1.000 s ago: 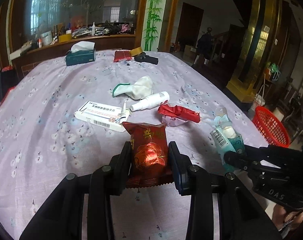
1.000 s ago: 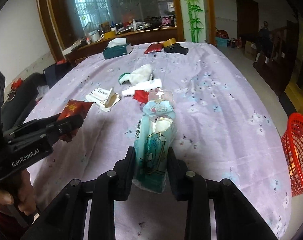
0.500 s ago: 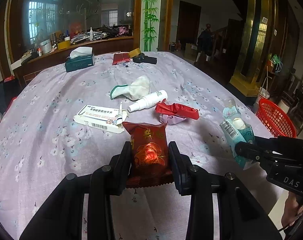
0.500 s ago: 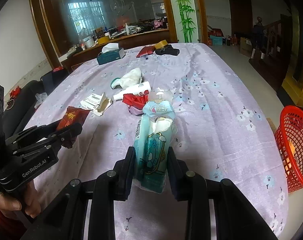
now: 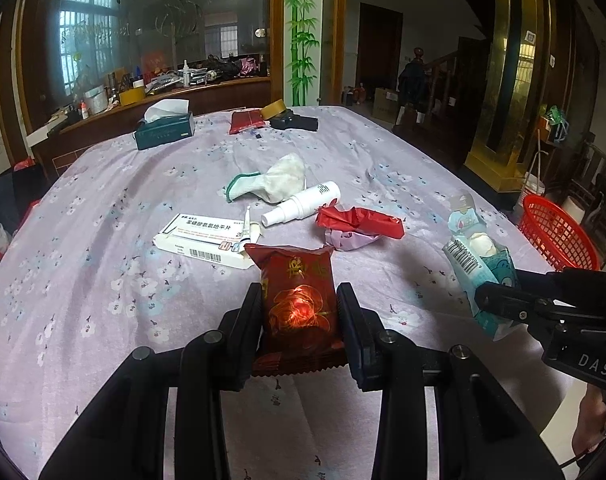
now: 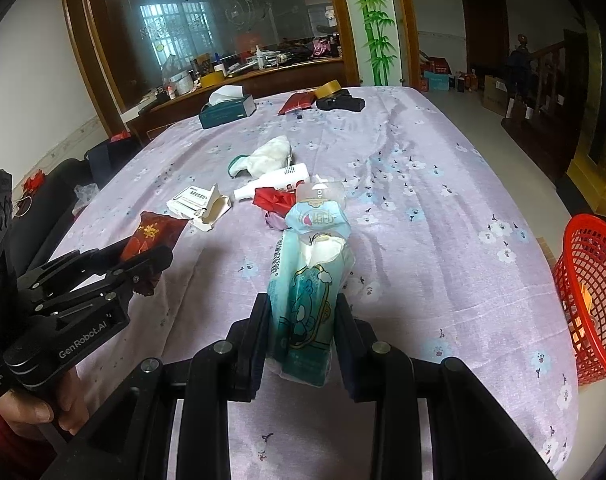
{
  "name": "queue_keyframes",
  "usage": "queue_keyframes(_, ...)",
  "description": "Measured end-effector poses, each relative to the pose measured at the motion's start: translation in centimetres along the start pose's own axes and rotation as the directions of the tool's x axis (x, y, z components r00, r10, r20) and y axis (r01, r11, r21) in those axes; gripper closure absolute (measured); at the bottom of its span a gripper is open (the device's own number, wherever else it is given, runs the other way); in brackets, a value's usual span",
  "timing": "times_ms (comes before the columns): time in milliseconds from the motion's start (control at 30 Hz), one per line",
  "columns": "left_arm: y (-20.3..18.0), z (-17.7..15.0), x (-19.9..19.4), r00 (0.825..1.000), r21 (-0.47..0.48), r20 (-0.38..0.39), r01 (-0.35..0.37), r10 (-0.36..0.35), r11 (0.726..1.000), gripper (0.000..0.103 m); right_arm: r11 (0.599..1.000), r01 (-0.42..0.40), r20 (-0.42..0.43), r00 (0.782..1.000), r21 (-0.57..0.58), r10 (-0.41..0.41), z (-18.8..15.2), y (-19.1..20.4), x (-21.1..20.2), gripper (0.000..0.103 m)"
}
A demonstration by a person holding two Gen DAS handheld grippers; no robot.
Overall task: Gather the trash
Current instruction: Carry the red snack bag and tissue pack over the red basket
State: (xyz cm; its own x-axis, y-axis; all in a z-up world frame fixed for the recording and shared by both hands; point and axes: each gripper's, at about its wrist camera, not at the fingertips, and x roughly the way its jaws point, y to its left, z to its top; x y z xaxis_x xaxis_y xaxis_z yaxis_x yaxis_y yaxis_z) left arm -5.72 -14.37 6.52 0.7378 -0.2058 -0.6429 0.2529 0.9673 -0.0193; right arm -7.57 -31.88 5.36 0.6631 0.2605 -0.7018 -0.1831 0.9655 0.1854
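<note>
Holding steady over the last second, the left tool (image 5: pixel 299 312) stays clamped on a red packet (image 5: pixel 297 292) and the right tool (image 6: pixel 301 320) on a teal tissue pack (image 6: pixel 311 280), both lifted off the bench (image 6: pixel 443 220); so two pieces are secured and likely ready to carry. Right of the right tool, past the bench edge, stands the red basket (image 6: pixel 591 292) (the probable drop point), with bare cloth between. Ahead of both tools lie a crumpled red wrapper (image 5: pixel 359 222), bottle (image 5: pixel 303 206) and box (image 5: pixel 203 240), still to collect.
</note>
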Motion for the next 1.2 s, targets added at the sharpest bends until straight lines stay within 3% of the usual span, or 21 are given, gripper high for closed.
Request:
queue_keyframes(467,0.0,-0.1,-0.1,1.0,0.002,-0.006,0.005,-0.005,1.0,0.068,1.0,-0.004,0.002,1.0,0.006,0.004,0.0,-0.2,-0.1,0.07)
queue_keyframes(667,0.1,0.5,0.1,0.994,-0.027,-0.046,0.1,-0.101,0.995,0.068,0.999,-0.017,0.015,1.0,0.038,0.016,-0.1,-1.3,-0.9,0.07)
queue_keyframes(867,-2.4,2.1,0.4,0.98,-0.013,-0.066,0.19,-0.19,0.982,0.068,0.995,-0.006,0.065,0.998,0.101,-0.001,0.0,-4.0,-3.1,0.07)
queue_keyframes(1100,-10.2,5.1,0.2,0.945,0.102,-0.084,0.323,-0.315,0.941,0.068,0.968,0.041,0.152,0.985,0.249,-0.081,-0.4,-11.0,-7.8,0.069)
queue_keyframes(1200,-14.8,6.2,0.6,0.912,0.147,-0.113,0.408,-0.395,0.901,0.067,0.941,0.08,0.189,0.971,0.329,-0.148,-1.0,-14.8,-10.4,0.069)
